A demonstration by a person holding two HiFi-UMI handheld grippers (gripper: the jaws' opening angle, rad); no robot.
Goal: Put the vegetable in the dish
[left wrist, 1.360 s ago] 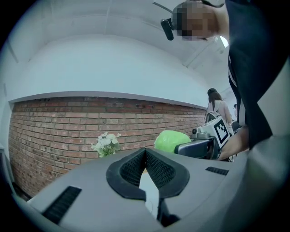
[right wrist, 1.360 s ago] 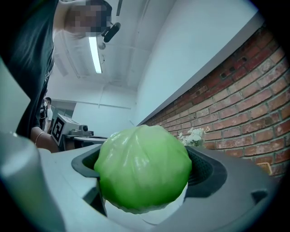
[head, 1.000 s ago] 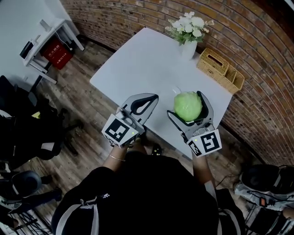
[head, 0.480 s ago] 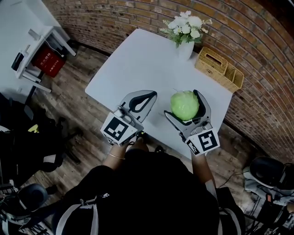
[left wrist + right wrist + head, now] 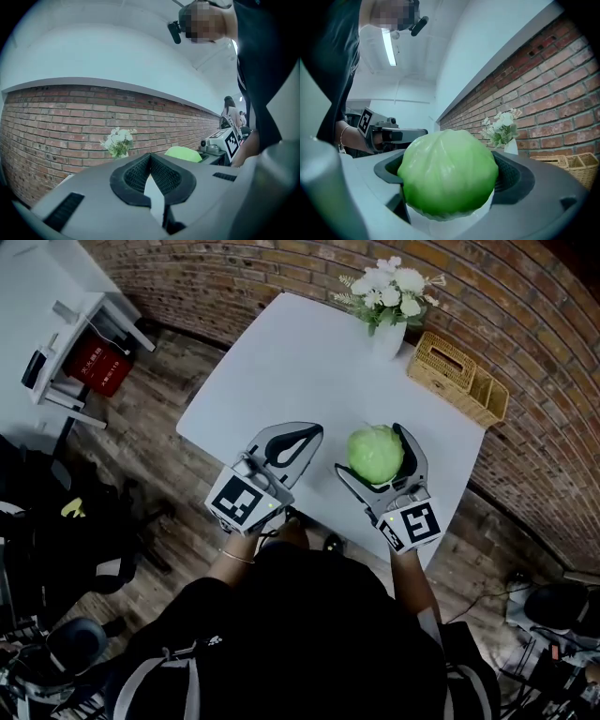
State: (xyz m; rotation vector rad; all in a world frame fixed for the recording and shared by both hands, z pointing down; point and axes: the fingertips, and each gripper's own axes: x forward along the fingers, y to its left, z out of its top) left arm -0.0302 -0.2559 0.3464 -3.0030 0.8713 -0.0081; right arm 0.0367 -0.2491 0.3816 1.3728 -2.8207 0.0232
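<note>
A round green cabbage (image 5: 375, 454) is held between the jaws of my right gripper (image 5: 377, 441), above the near right part of the white table (image 5: 281, 362). Seen close in the right gripper view, the cabbage (image 5: 447, 173) fills the gap of the right gripper (image 5: 450, 159), whose dark pads (image 5: 513, 176) press its sides. A pale white shape lies under it; I cannot tell if that is a dish. My left gripper (image 5: 315, 432) hovers beside it on the left, shut and holding nothing. Its tips meet in the left gripper view (image 5: 150, 155), with the cabbage (image 5: 183, 153) beyond.
A white vase of flowers (image 5: 386, 306) and a wicker basket (image 5: 459, 379) stand at the table's far side by the brick wall. A white rack with a red box (image 5: 94, 362) is on the wooden floor at left. Dark chairs (image 5: 56, 549) stand at lower left.
Both grippers have stayed almost in place over the table's near edge. The cabbage remains held in the right gripper. The view has shifted slightly.
</note>
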